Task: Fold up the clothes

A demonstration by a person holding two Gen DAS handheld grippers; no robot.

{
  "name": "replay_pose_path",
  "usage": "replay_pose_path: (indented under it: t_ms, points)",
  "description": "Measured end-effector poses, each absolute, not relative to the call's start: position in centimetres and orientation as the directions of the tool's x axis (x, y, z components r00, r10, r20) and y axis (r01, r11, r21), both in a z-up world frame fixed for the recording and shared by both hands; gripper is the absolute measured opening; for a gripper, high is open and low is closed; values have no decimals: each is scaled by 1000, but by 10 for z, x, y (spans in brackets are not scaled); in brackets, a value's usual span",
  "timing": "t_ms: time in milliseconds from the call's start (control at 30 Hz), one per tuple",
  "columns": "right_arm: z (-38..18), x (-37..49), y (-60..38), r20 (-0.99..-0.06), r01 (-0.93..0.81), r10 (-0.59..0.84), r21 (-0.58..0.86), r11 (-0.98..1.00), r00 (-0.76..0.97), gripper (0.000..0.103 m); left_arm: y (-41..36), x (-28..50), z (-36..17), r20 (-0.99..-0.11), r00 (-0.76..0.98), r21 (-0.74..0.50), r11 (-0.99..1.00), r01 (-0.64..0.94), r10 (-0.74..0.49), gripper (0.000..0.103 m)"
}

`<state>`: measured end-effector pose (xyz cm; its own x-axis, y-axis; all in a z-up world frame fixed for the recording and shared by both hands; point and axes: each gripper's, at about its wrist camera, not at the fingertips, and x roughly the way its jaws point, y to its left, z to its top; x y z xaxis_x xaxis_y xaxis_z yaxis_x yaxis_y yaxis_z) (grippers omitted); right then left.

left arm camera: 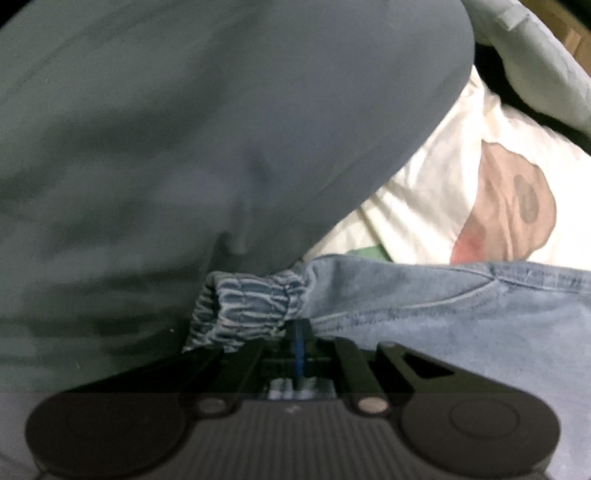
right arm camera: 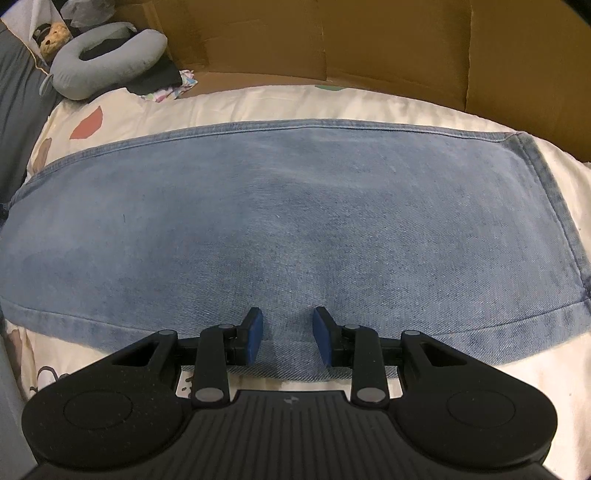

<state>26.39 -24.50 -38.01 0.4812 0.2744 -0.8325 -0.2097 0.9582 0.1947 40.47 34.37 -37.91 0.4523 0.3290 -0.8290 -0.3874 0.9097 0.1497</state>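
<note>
Light blue jeans [right arm camera: 295,221] lie spread flat on a white printed bed sheet [right arm camera: 480,387]. In the left wrist view their gathered elastic waistband [left arm camera: 247,302] bunches up right at my left gripper [left arm camera: 299,332], which is shut on that waistband edge, its blue pads pressed together. The denim [left arm camera: 443,314] runs off to the right from there. My right gripper [right arm camera: 288,332] stands open just over the near edge of the jeans leg, pads apart and nothing pinched between them.
A large grey-green cloth [left arm camera: 184,129] fills the upper left of the left wrist view, close to the waistband. Brown cardboard [right arm camera: 332,37] walls off the far side of the bed. A grey neck pillow [right arm camera: 110,55] and a small plush toy [right arm camera: 53,35] lie at the far left.
</note>
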Motion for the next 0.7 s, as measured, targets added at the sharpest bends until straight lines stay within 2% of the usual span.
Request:
replay_pose_path:
  t_ms: [100,167,200,367,567,633,700]
  points:
    - [-380,263,-244,-831,-199,270,195,960,487,37,341,397,-359,-832,471,106,916,-387,295,4]
    - [-378,262,-242,-831,-190,259,187,964,492,37,336,387,-343,-822,495,97,926,-365,282,20]
    - [-376,261,-241,-833,-180,251,185,966,493,37,336,382,-338,-821,499,92,927,-363,277,23]
    - [-361,251,-225,-815,-195,233,150,969,531,37,338,363,-337,-845,492,31,938,-344,209,20]
    - [-360,242,-214,-811,-220,246,149,964,531,40,338,362,-365,-871,455,19,937,-348,187,18]
    - [-366,240,-218,-817,-193,235,154,969,527,40,337,364,-374,-870,447,54,943,-329,206,18]
    - [-372,238,-220,-821,-188,225,147,971,525,40,338,366,-379,-864,448,87,944,-319,231,13]
